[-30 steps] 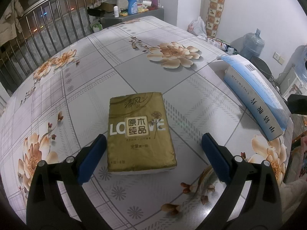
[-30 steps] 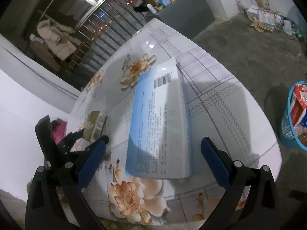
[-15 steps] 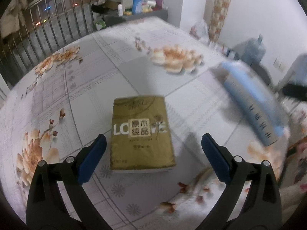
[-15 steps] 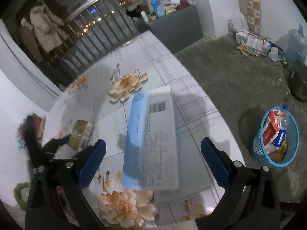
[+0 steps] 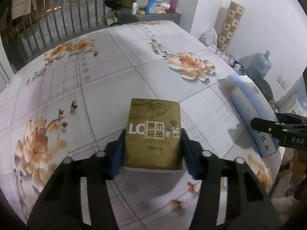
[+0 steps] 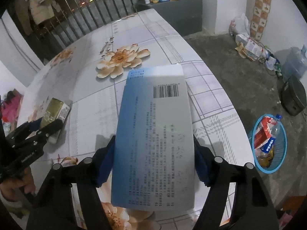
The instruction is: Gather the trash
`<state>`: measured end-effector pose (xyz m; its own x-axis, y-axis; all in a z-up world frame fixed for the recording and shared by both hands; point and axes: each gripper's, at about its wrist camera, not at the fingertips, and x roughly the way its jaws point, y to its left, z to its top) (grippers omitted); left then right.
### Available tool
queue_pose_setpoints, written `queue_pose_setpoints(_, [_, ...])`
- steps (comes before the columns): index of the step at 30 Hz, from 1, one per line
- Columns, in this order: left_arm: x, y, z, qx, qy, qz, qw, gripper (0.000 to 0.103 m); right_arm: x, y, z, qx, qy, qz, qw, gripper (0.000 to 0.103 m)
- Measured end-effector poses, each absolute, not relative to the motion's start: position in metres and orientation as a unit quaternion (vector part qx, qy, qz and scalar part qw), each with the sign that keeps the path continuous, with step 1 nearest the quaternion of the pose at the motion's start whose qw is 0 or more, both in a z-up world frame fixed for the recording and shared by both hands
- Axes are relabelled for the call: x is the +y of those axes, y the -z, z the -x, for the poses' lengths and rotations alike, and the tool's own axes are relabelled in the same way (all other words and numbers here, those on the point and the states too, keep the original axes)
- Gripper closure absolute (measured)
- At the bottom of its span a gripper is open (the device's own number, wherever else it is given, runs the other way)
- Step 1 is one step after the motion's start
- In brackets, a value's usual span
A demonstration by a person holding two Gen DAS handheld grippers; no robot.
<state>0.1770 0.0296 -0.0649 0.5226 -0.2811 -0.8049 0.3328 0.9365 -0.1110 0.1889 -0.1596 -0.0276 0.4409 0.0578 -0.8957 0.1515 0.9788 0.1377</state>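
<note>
A round table [image 5: 107,88] covered in a floral, tile-patterned cloth fills both views. The left gripper [image 5: 152,149] is clamped on a gold pack of tissues [image 5: 153,132], its blue pads pressed against the pack's two long sides near the closer end. The pack appears to rest on the cloth. To its right, well apart, lies a blue and white book [image 5: 253,113].

In the right wrist view, the right gripper [image 6: 153,159] is closed around that book [image 6: 155,134], back cover and barcode facing up, the pads squeezing its long edges at roughly the middle of its length. The book's near end overhangs the table edge. On the concrete floor to the right, well apart from the table, stands a blue mesh wastebasket [image 6: 282,155] already holding a Pepsi bottle [image 6: 271,138] and a red and white carton [image 6: 263,132].

Both grasps seem set, so the step in hand is probably lifting and carrying to the basket. The book is broad and likely heavy for an edge grip; lifting it level and slowly should keep it from pivoting. The tissue pack is soft, so gentle, steady pressure should suffice.
</note>
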Motion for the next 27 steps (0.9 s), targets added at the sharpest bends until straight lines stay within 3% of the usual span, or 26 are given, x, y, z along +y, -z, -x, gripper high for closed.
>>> queue_pose_setpoints(8, [0.041, 0.061, -0.140, 0.491, 0.197, -0.015, 0.849, 0.053, -0.149, 0.024, -0.156, 0.556, -0.021, -0.049, 0.829, 0.033])
queue_pose_setpoints(10, [0.042, 0.060, -0.139, 0.486, 0.193, -0.009, 0.853, 0.047, -0.150, 0.024, -0.153, 0.552, -0.017, -0.056, 0.832, 0.032])
queue_pose_setpoints(12, [0.038, 0.062, -0.144, 0.484, 0.180, -0.019, 0.856, 0.033, -0.152, 0.025, -0.156, 0.547, -0.010, -0.069, 0.834, 0.028])
queue_pose_setpoints(15, [0.029, 0.067, -0.149, 0.482, 0.168, -0.051, 0.858, 0.032, -0.150, 0.026, -0.163, 0.541, -0.004, -0.074, 0.838, 0.022])
queue_pose_setpoints(22, [0.021, 0.069, -0.147, 0.478, 0.160, -0.081, 0.860, 0.033, -0.143, 0.032, -0.164, 0.540, 0.020, -0.027, 0.841, 0.017])
queue_pose_setpoints(27, [0.022, 0.068, -0.146, 0.474, 0.160, -0.081, 0.862, 0.049, -0.142, 0.035, -0.164, 0.528, 0.032, -0.012, 0.849, 0.016])
